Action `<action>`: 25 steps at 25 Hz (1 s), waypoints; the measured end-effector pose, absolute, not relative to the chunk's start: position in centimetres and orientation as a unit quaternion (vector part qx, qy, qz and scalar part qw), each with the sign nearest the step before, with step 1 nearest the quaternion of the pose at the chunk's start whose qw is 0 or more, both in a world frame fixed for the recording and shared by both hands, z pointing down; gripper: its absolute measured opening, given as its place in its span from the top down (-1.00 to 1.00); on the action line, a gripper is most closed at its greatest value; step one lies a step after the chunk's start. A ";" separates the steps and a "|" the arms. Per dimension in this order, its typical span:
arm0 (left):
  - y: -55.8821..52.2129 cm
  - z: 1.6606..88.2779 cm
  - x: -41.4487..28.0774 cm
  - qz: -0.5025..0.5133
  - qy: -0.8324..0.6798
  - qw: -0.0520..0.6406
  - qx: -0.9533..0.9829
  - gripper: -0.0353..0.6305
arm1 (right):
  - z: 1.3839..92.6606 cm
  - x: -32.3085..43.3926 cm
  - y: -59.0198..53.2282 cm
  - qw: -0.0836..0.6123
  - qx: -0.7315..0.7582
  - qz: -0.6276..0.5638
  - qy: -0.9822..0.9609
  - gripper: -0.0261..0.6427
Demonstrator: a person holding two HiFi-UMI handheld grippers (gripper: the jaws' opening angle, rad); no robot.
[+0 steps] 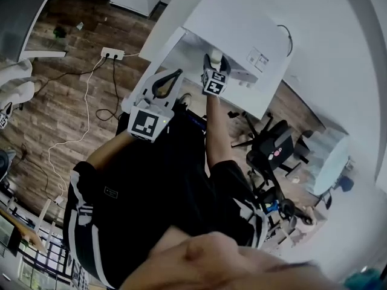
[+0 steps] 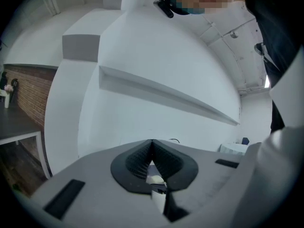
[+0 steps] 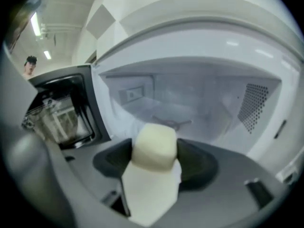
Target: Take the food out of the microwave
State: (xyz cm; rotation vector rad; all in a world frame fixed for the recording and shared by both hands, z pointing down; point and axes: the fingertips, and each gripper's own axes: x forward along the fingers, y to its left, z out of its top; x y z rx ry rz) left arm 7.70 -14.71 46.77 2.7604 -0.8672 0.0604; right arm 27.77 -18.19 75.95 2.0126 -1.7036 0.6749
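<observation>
My right gripper (image 3: 155, 148) is shut on a pale cream block of food (image 3: 154, 145), held just outside the open white microwave (image 3: 204, 103). The microwave's cavity holds only the bare turntable hub (image 3: 171, 123), and its dark-windowed door (image 3: 61, 110) is swung out to the left. In the head view the right gripper (image 1: 216, 59) is up against the white microwave (image 1: 242, 35) with the cream food (image 1: 216, 55) at its tip. My left gripper (image 1: 175, 75) hangs lower left of it. The left gripper (image 2: 152, 144) has its jaws closed together with nothing between them, facing a white wall.
A power strip (image 1: 113, 54) with cables lies on the wooden floor. A black office chair (image 1: 272, 147) stands at the right. The left gripper view shows a white ledge (image 2: 166, 94), a brick wall (image 2: 28, 89) and a table (image 2: 19, 129) at the left.
</observation>
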 end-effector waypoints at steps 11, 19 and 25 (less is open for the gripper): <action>-13.3 46.7 5.6 0.015 -0.232 0.132 0.964 0.80 | 74.1 25.4 -14.1 0.170 0.760 0.259 -0.570 0.01; -12.6 46.5 7.2 0.010 -0.236 0.121 0.964 0.80 | 72.3 25.1 -11.5 0.154 0.760 0.253 -0.578 0.01; -11.3 46.0 9.6 0.010 -0.238 0.120 0.964 0.80 | 71.6 25.9 -9.2 0.149 0.757 0.256 -0.582 0.01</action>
